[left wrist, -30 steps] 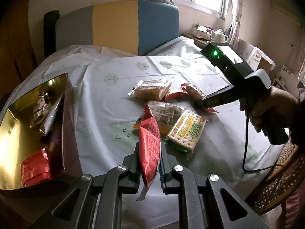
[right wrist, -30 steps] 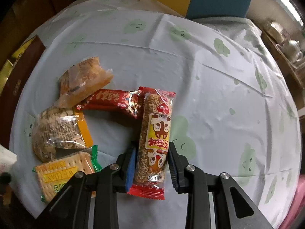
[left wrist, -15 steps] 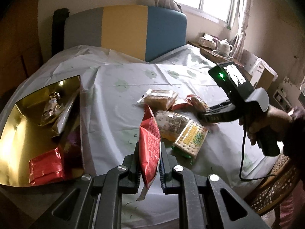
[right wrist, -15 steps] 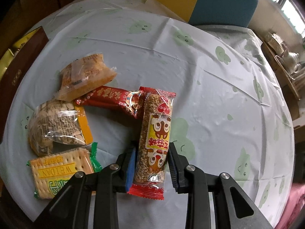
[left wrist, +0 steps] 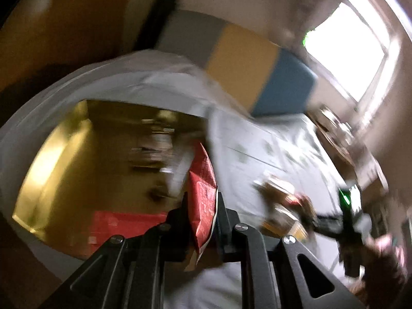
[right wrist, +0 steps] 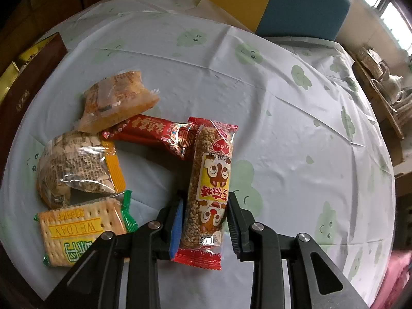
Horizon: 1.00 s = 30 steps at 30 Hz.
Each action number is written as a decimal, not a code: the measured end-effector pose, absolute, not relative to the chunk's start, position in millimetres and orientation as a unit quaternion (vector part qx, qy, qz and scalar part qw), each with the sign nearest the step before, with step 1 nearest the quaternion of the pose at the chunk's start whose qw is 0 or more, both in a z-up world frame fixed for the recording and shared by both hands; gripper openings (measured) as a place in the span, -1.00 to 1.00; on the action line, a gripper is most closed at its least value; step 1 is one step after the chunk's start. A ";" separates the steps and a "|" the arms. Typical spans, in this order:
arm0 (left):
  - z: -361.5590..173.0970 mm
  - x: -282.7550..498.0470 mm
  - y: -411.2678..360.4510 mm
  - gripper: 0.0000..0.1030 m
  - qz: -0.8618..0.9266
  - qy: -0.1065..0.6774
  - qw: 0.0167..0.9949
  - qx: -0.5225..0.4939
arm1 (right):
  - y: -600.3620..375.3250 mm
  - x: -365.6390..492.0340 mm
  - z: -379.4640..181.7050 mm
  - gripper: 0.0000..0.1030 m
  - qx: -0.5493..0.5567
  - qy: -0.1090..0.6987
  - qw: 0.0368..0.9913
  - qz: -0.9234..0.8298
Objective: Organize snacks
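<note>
My left gripper (left wrist: 202, 206) is shut on a flat red snack packet (left wrist: 203, 193), held edge-up near the right wall of a gold-lined box (left wrist: 64, 159); the view is blurred. A red packet (left wrist: 123, 225) lies in the box with other wrapped snacks. My right gripper (right wrist: 206, 219) is shut on a rice-crisp bar (right wrist: 211, 180) with a cartoon label, over the table. Beside it on the cloth lie a red wrapper (right wrist: 154, 134), an orange cake packet (right wrist: 116, 100), a clear cookie bag (right wrist: 77, 164) and a cracker pack (right wrist: 82, 234).
A pale tablecloth (right wrist: 296, 128) with green flower prints covers the table. A dark box lid (right wrist: 28, 85) sits at its left edge. A grey, yellow and blue chair back (left wrist: 244, 69) stands behind. A tea set (right wrist: 386, 85) sits on a side shelf at right.
My left gripper swung left with the red packet, from over the cloth to beside the gold box, rolling as it went. The right gripper holds its bar almost still.
</note>
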<state>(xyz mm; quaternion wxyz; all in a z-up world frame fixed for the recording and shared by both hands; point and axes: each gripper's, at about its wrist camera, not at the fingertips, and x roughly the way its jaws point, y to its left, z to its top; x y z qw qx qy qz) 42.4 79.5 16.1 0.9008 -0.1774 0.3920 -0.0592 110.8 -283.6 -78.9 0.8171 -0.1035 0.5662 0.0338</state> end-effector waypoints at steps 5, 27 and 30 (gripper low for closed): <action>-4.4 59.8 133.2 -0.70 -0.010 0.409 0.871 -0.273 | -281.2 110.3 -77.8 -0.38 -0.111 0.566 0.816 0.034; -36.1 91.3 110.6 -0.43 -0.029 0.446 0.867 -0.219 | -279.0 109.5 -78.3 -0.38 -0.119 0.565 0.816 0.031; -29.4 83.8 109.3 -0.43 -0.040 0.437 0.870 -0.226 | -278.3 108.8 -78.0 -0.38 -0.120 0.564 0.816 0.030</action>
